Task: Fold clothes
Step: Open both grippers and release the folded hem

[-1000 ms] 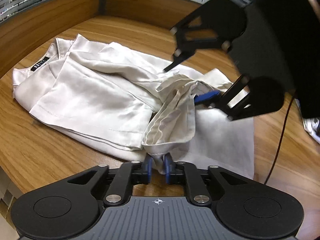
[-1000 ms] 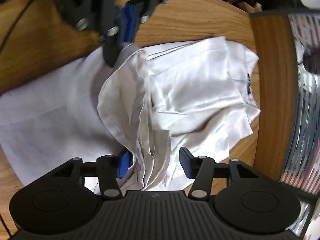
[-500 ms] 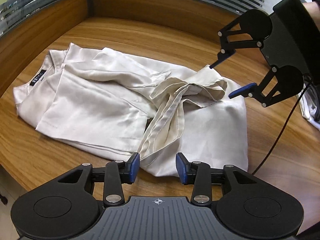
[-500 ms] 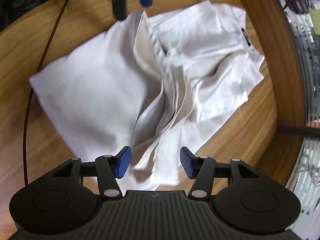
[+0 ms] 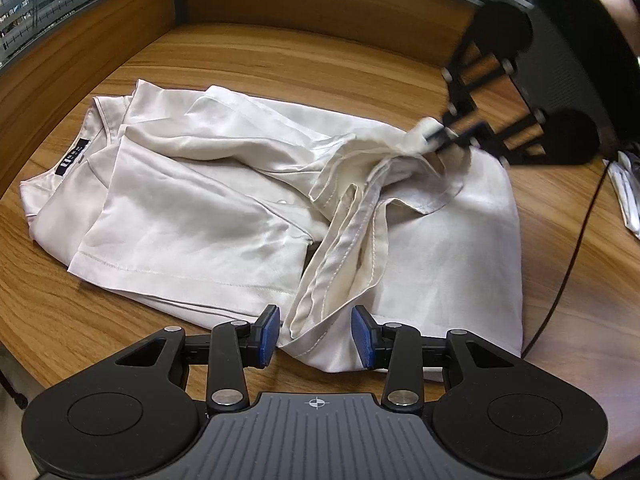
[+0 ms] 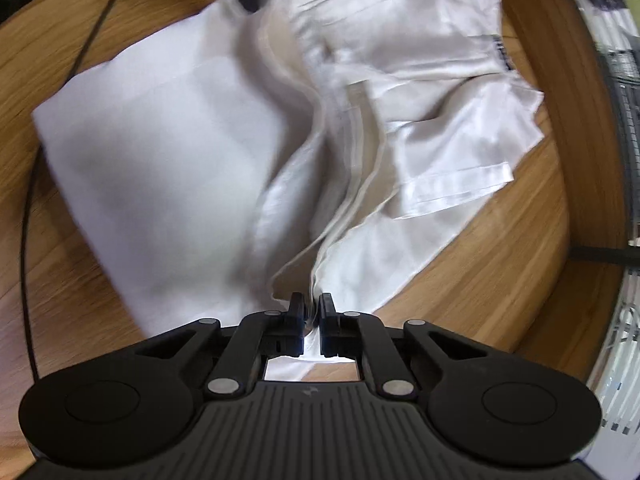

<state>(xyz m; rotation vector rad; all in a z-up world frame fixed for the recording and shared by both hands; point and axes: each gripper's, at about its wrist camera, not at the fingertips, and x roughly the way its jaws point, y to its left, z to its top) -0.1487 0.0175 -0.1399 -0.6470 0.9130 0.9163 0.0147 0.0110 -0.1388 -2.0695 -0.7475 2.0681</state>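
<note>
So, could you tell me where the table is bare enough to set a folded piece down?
Bare wood lies between the shirt and the table's raised back edge, and in a strip in front of the shirt's left hem beside the left tongs. The right side is crowded: the right tongs grip the shirt there, and a black cable crosses the wood.

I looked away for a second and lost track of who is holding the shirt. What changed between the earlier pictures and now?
The grip swapped. The left gripper, shut on the bunched hem a second ago, let go and now stands open around it. The right gripper, open half a second ago, closed on the far end of that fold of the shirt. The shirt's body and black label stayed on the wooden table.
</note>
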